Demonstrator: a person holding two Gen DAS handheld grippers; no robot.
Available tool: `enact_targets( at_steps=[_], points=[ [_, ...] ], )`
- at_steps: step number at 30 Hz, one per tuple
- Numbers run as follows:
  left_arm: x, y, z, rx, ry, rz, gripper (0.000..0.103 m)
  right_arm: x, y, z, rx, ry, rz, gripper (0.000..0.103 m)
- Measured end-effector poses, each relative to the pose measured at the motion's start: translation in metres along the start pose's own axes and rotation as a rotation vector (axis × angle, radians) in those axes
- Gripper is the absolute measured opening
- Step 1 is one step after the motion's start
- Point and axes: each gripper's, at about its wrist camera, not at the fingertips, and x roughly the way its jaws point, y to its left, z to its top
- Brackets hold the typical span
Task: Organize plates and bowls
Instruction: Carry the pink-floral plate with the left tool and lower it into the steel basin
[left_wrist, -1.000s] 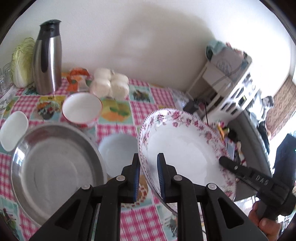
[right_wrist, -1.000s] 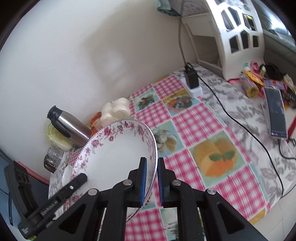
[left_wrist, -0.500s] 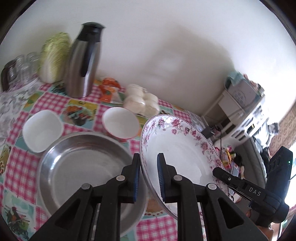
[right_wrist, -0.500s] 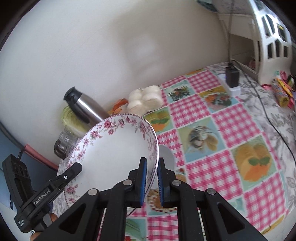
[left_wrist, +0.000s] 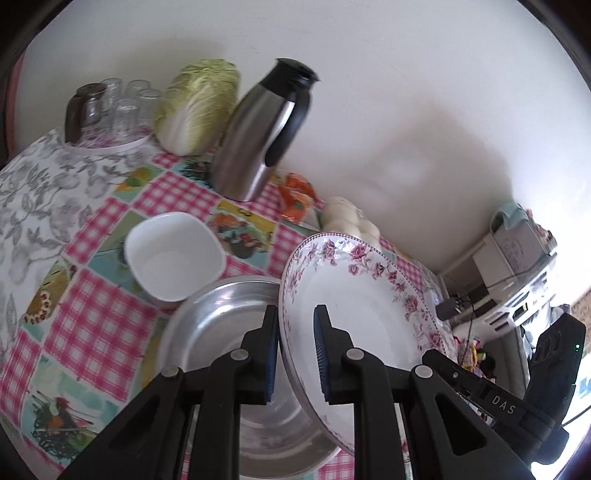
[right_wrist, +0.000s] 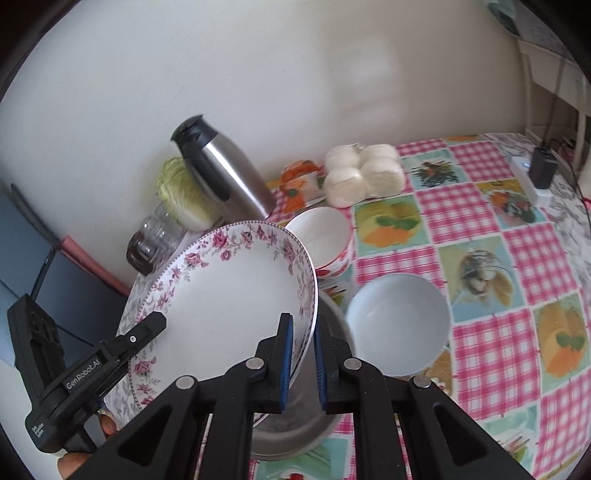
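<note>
Left wrist view is showing the left gripper clamping the near rim of the wide white plate with a pink floral border, one blue pad on each face of the rim. Right wrist view is showing the right gripper pinching the opposite rim of the same plate, so both hands are carrying it together, tilted and off the table. Directly beneath it the large round stainless-steel basin is sitting on the pink checked tablecloth, and the plate is hanging partly over that basin; whether it is touching the metal anywhere cannot be told.

Further out, three bowls are standing apart from one another, not nested: a square-shouldered white bowl just beside the basin's far edge, a pale blue round bowl on the basin's other side, and a white bowl with a red patterned outside behind the plate. A steel thermos jug is standing behind them by the wall.

Judging from this, the organizing is looking early: one plate is in transit, apparently heading into the basin, and all three bowls are waiting to be gathered.
</note>
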Motion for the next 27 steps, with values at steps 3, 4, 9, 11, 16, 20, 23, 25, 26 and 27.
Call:
enact_targets(
  at_steps=[3, 4, 9, 11, 16, 20, 23, 25, 26, 27],
  points=[
    [-0.002, 0.012, 0.003, -0.021, -0.005, 0.014, 0.018, 0.013, 0.011, 0.001, -0.017, 0.022, -0.007, 0.012],
    [-0.003, 0.017, 0.003, -0.032, -0.009, 0.02, 0.018, 0.018, 0.014, 0.001, -0.019, 0.03, -0.004, 0.012],
    [-0.005, 0.039, 0.006, -0.072, -0.01, 0.06, 0.018, 0.043, 0.029, -0.003, -0.055, 0.072, 0.025, 0.012],
    [-0.003, 0.046, 0.006, -0.083, 0.0, 0.076, 0.018, 0.053, 0.032, -0.007, -0.057, 0.098, 0.037, 0.012],
    [0.015, 0.058, 0.003, -0.101, 0.062, 0.125, 0.018, 0.081, 0.03, -0.017, -0.037, 0.173, 0.037, 0.012],
    [0.028, 0.054, -0.001, -0.091, 0.111, 0.137, 0.018, 0.087, 0.02, -0.021, -0.019, 0.194, 0.016, 0.012],
    [0.037, 0.046, -0.004, -0.063, 0.142, 0.147, 0.018, 0.085, 0.012, -0.021, -0.005, 0.194, 0.0, 0.012],
    [0.043, 0.041, -0.007, -0.045, 0.166, 0.155, 0.018, 0.084, 0.006, -0.022, 0.006, 0.197, -0.01, 0.012],
    [0.044, 0.04, -0.008, -0.042, 0.173, 0.157, 0.018, 0.084, 0.003, -0.022, 0.009, 0.199, -0.015, 0.012],
    [0.047, 0.04, -0.009, -0.04, 0.184, 0.16, 0.018, 0.083, 0.0, -0.022, 0.012, 0.202, -0.019, 0.012]
  ],
)
